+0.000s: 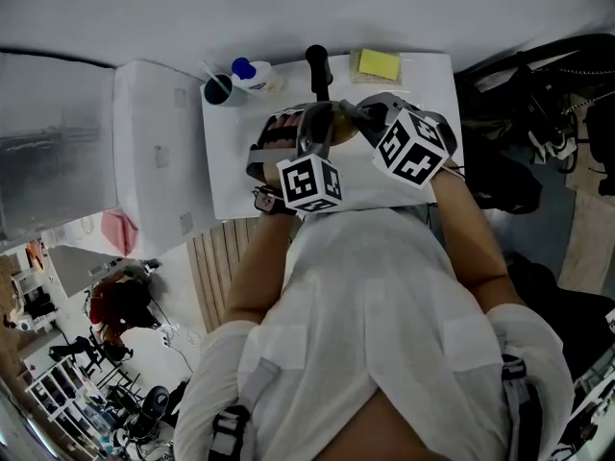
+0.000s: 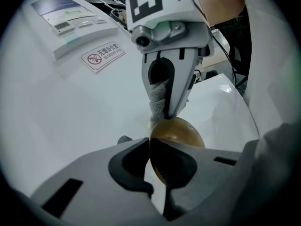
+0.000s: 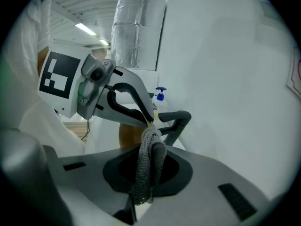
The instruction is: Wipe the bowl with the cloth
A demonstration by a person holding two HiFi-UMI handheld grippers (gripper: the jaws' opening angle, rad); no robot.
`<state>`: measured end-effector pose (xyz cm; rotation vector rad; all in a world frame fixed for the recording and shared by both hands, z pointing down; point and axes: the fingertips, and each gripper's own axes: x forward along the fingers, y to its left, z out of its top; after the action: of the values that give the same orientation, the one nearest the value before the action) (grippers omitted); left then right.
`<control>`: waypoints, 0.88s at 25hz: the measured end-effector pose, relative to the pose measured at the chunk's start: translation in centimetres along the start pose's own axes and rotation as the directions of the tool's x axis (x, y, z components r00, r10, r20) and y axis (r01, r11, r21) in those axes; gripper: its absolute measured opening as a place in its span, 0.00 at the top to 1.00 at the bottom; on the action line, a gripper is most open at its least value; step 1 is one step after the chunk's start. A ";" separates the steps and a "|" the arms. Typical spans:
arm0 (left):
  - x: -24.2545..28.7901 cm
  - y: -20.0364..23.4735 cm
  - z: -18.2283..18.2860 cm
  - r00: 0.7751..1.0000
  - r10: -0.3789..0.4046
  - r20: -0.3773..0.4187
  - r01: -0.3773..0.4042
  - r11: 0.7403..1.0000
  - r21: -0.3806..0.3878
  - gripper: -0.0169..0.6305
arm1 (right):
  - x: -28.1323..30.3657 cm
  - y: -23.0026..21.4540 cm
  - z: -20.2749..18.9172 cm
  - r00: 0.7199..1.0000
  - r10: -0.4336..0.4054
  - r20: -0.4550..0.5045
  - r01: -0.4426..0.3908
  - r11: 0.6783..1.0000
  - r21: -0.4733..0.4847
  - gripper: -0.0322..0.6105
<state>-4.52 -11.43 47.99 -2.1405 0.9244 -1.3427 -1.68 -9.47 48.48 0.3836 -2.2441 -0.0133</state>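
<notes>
Left gripper view: left gripper [image 2: 149,142] jaws clamped on bowl [image 2: 181,131] rim, bowl tipped on edge, above table [image 1: 240,161], midway between side edges. Right gripper [image 3: 146,140] pinches cloth [image 3: 148,168], cloth running lengthwise out along jaws, tip touching bowl.

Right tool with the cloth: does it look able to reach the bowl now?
Probably yes: left tool holds the bowl by its rim, and the right tool has its cloth seemingly touching it.

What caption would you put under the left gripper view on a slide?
The left gripper grips a brown bowl by its rim while the right gripper holds a grey cloth against it.
</notes>
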 end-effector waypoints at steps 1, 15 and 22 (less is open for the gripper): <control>-0.1 0.2 0.0 1.000 0.010 0.008 -0.009 1.000 -0.008 0.94 | 0.0 0.0 -0.2 1.000 0.004 0.001 -0.004 1.000 0.016 0.89; -1.5 2.6 -0.5 0.992 0.094 0.088 -0.080 0.985 -0.152 0.95 | -0.7 -0.1 -1.3 0.995 0.059 0.080 -0.072 0.984 0.161 0.89; -1.0 1.1 0.8 0.993 0.055 0.100 -0.037 0.985 -0.166 0.95 | -0.9 -0.7 0.7 0.980 0.061 0.189 -0.106 0.966 0.236 0.77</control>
<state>-4.39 -11.42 46.34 -2.2726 1.0675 -1.1557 -1.47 -9.98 47.22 0.4337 -2.4481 0.2871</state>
